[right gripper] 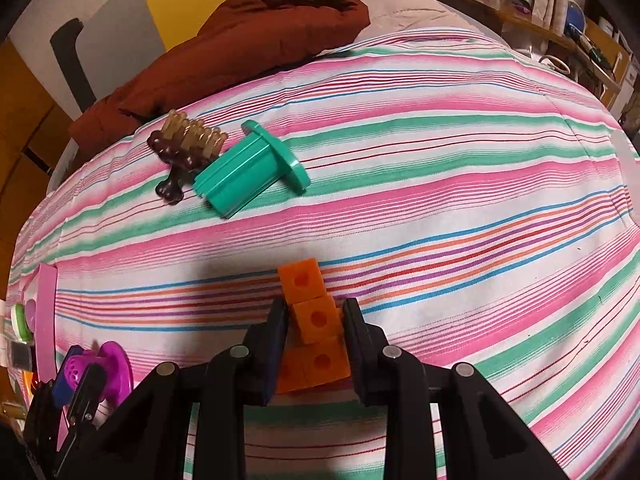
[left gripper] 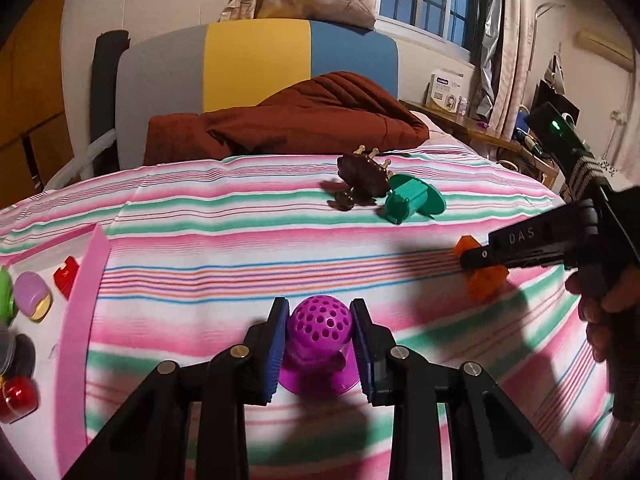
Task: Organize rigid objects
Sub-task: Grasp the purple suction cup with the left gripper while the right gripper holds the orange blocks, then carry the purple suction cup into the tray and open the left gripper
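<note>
Setting: a bed (right gripper: 440,168) covered by a sheet striped in pink, green and white, with a rust-brown quilt (left gripper: 288,120) bunched at its far end.
Left tongs (left gripper: 320,320): narrow, both blue pads pressed on the sides of a purple perforated dome toy (left gripper: 318,340), which stands upright on a flared base between them, low over the sheet.
Right tongs (right gripper: 316,324): narrow, gripping an orange block piece (right gripper: 312,320) made of joined cubes with round holes; one cube pokes out beyond the tips, the rest sits between the pads.
Person: a hand (left gripper: 600,304) wraps the right tongs' handle, seen to the right of the left tongs.
Ahead of both tongs: a green cylinder with a wide flange (right gripper: 248,172) lies on its side on the sheet, touching or just beside a dark brown brush with pale bristles (right gripper: 184,148).
Left of the left tongs: a pink-edged tray (left gripper: 86,280) at the bed's side, holding small things, among them a lilac piece (left gripper: 34,296), a red piece (left gripper: 66,276) and a shiny red one (left gripper: 18,398).
</note>
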A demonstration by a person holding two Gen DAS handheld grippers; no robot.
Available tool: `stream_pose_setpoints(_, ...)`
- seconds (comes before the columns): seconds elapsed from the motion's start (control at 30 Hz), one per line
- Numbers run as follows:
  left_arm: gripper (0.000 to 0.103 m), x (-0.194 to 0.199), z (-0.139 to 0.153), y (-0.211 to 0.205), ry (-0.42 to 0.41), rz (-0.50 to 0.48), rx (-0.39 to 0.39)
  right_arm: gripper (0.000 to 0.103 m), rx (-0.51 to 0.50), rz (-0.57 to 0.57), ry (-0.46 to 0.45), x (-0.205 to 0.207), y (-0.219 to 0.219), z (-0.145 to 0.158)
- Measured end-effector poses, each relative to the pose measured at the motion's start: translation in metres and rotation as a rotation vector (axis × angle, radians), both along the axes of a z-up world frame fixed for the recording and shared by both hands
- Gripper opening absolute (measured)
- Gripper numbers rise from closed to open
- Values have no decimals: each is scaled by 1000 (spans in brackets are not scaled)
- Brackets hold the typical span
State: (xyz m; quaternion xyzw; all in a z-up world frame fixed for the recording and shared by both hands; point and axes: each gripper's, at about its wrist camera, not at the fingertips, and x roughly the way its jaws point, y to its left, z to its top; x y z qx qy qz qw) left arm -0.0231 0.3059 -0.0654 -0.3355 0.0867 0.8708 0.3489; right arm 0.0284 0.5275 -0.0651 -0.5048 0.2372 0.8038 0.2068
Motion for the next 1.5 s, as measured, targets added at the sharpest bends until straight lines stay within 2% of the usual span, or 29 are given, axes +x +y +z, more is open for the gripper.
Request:
stream_pose_setpoints(0.37,31,17,-1,-28,22,3,2,27,43,61,32,5,-11,5)
stream_pose_setpoints(0.53,31,29,0,-44,13,1,9,27,49,104,60,-28,-14,-11)
stream_pose_setpoints(0.63,31,41,1,-55,4,-16,19,27,51,113,60,-24,-20,-8)
stream_pose_setpoints(0.93,31,57,32,-93,23,-7,106,27,56,118,50,-14,-27,-5)
stream_pose_setpoints(1.3,31,45,46,-173,-11,136,172,27,93,139,52,-14,-38,-4)
stream_pose_setpoints(1.4,31,40,48,-195,-5,177,164,27,97,143,58,-15,-39,-4)
stream_pose_setpoints(1.5,31,36,45,-216,20,207,120,27,99,140,70,-13,-40,-1)
